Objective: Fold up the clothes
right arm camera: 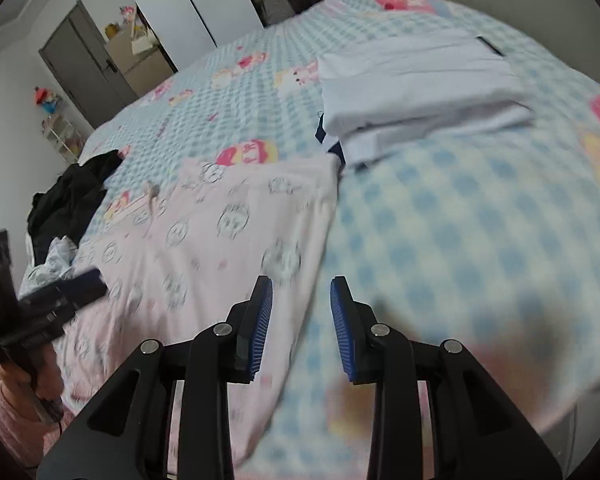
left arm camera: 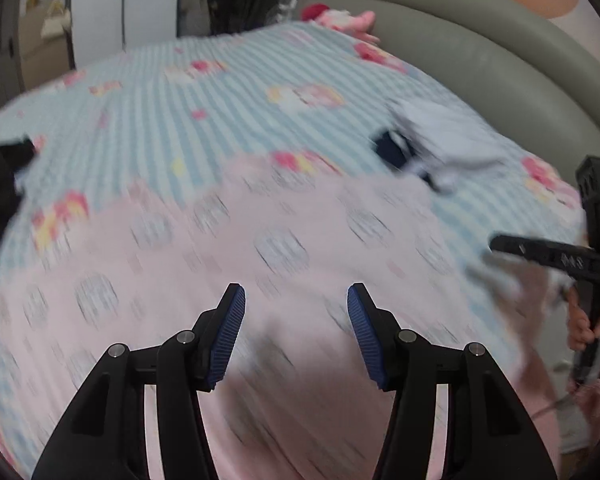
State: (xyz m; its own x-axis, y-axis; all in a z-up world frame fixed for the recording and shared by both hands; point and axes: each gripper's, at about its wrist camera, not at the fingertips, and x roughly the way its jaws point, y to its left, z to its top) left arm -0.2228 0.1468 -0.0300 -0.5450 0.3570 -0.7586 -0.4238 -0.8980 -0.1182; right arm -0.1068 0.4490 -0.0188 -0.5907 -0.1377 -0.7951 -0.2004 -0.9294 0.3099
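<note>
From my seat, both tools are empty: the left hand-held gripper point(left arm camera: 296, 320) has its blue pads well apart above the pink printed garment point(left arm camera: 260, 280), and the right hand-held gripper point(right arm camera: 301, 320) stands likewise apart, over the garment's right edge where it meets the bed point(right arm camera: 480, 240).

The pink garment lies spread on the near part of the bed, fairly flat. Beyond it sits a folded pale stack point(right arm camera: 416, 88) with something navy under its near edge.

What worries me is the pinch. The bedcover is soft, checked cloth, and if I close on the garment's edge too deep I could catch the cover with it and drag everything. Both views are smeared (I am judging edges through blur), so a pad may land short of the hem. An uneven lift between the two sides would skew the fold, and a wide swing could nudge the folded stack.

The bed has a grey padded headboard point(left arm camera: 480, 52). A dark heap of clothes point(right arm camera: 72, 200) lies at the far left edge, and past it are white wardrobe doors and a grey door.
</note>
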